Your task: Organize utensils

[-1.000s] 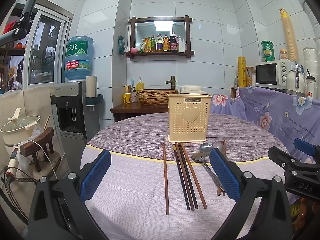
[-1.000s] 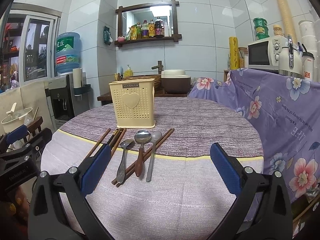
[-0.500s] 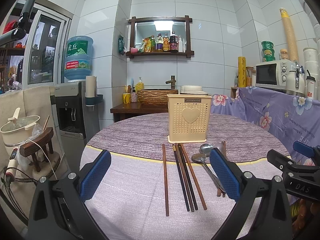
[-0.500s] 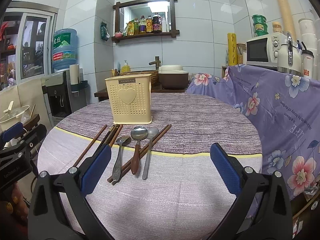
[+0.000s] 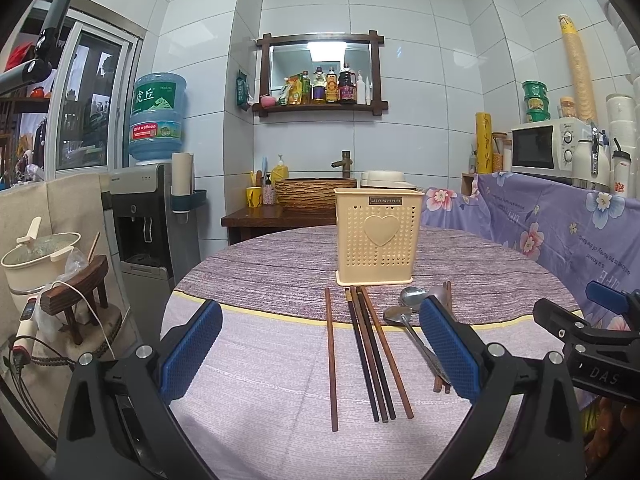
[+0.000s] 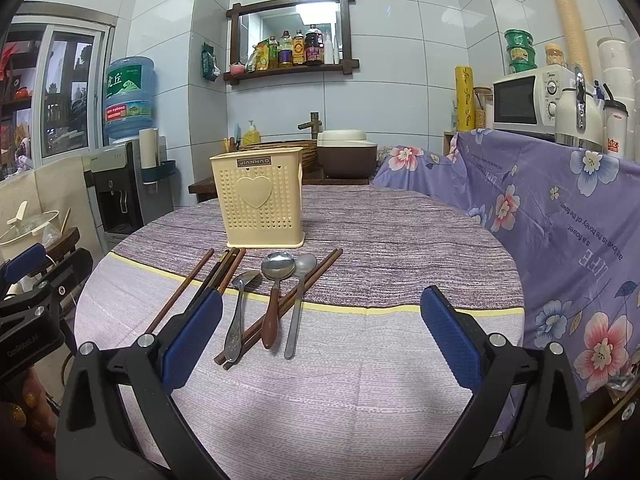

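Utensils lie loose on the tabletop [image 6: 360,380] before the cream holder [image 6: 260,200]: chopsticks [image 5: 370,352] left, 3 spoons [image 6: 274,292] right, handles toward me for easy pickup. My left claw [image 5: 320,354] and right claw [image 6: 322,338] gape apart, empty. Striped cloth covers the tabletop; tiled kitchen behind.

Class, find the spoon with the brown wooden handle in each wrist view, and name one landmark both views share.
Left wrist view: right of centre, only its bowl shows; the spoon with the brown wooden handle is mostly hidden behind the tool's right finger.
Right wrist view: centre, fully visible, between two metal spoons.
Shared landmark: yellow heart basket.
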